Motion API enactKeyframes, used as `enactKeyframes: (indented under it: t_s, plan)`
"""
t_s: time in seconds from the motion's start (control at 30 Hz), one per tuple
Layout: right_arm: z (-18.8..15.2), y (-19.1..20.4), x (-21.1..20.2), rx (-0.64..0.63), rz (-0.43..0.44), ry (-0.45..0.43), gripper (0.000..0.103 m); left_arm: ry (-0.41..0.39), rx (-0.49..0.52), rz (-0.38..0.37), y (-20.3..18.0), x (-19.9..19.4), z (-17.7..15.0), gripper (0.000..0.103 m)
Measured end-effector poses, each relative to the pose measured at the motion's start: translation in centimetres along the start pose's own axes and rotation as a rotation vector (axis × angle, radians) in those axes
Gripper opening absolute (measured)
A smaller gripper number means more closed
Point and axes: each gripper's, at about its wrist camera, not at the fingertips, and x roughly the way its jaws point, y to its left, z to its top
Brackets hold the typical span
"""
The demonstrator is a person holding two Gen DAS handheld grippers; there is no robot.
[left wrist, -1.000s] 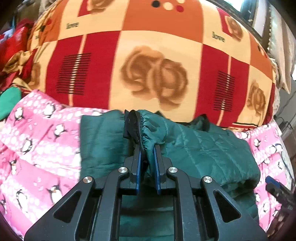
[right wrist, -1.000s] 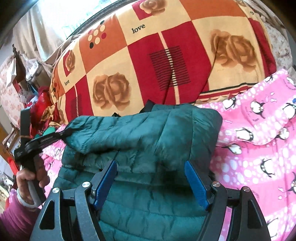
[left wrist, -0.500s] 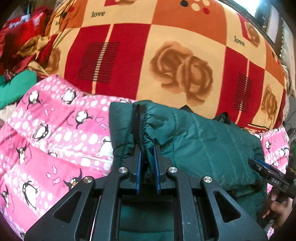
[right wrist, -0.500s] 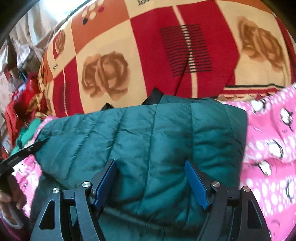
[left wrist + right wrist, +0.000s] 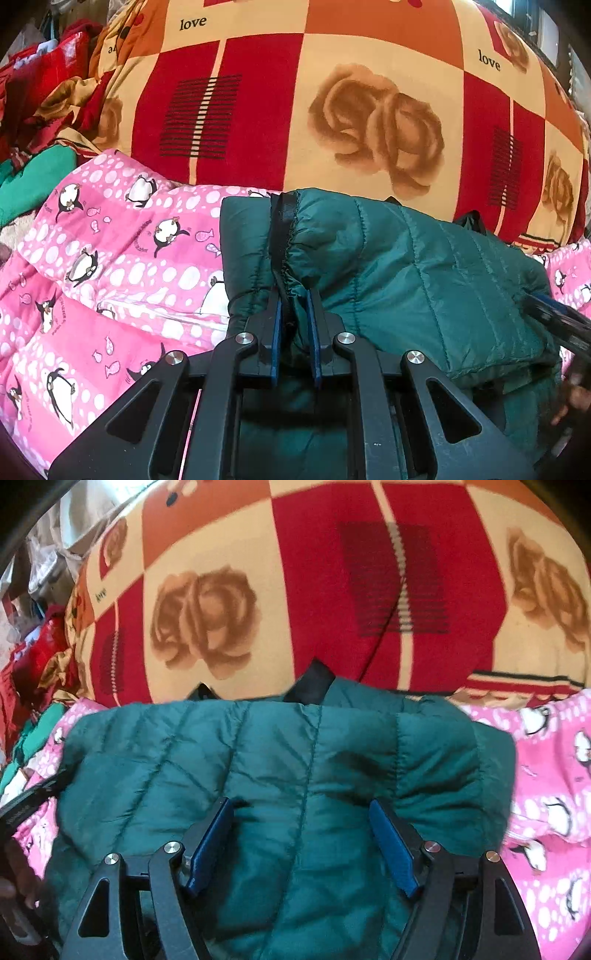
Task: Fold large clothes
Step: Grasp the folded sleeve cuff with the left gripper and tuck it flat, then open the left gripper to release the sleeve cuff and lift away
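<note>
A dark green quilted jacket (image 5: 406,277) lies on the pink penguin bedding (image 5: 129,258), its sleeve folded over the body. My left gripper (image 5: 293,295) is shut on the sleeve's gathered cuff (image 5: 286,236), holding it at the jacket's left edge. In the right wrist view the jacket (image 5: 277,746) fills the middle. My right gripper (image 5: 303,808) hovers open just over it, its blue pads (image 5: 212,838) wide apart with quilted fabric below them. The right gripper (image 5: 554,321) also shows at the right edge of the left wrist view. The left gripper (image 5: 29,805) shows at the far left of the right wrist view.
A thick blanket (image 5: 369,110) with red, orange and cream squares and brown roses rises behind the jacket. Red clothes (image 5: 37,74) and a bright green cloth (image 5: 33,177) are piled at the left. A hand (image 5: 14,878) grips the left tool. Pink bedding (image 5: 546,775) spreads to the right.
The left gripper has sunk toward the bed with the cuff still pinched. The right gripper has slid sideways and dropped closer to the jacket, jaws unchanged.
</note>
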Motion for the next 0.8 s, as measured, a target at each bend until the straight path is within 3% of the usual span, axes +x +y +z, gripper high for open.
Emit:
enactKeyframes:
  t_s: [0.2, 0.47, 0.63, 0.8]
  plan:
    - [-2.2, 1.2, -3.5, -0.052, -0.008, 0.001, 0.074, -0.005, 0.0, 0.005, 0.0, 0.1, -0.3, 0.013]
    - [-4.5, 1.3, -0.4, -0.047, -0.052, 0.057, 0.075, -0.012, 0.028, 0.038, -0.7, 0.6, -0.7, 0.014]
    - [-4.1, 1.4, -1.3, -0.051, -0.054, 0.07, 0.074, -0.013, 0.031, 0.043, -0.8, 0.6, -0.7, 0.014]
    - [-3.4, 0.9, -4.2, -0.033, -0.057, -0.004, 0.074, -0.013, 0.027, 0.041, -0.7, 0.6, -0.8, 0.014]
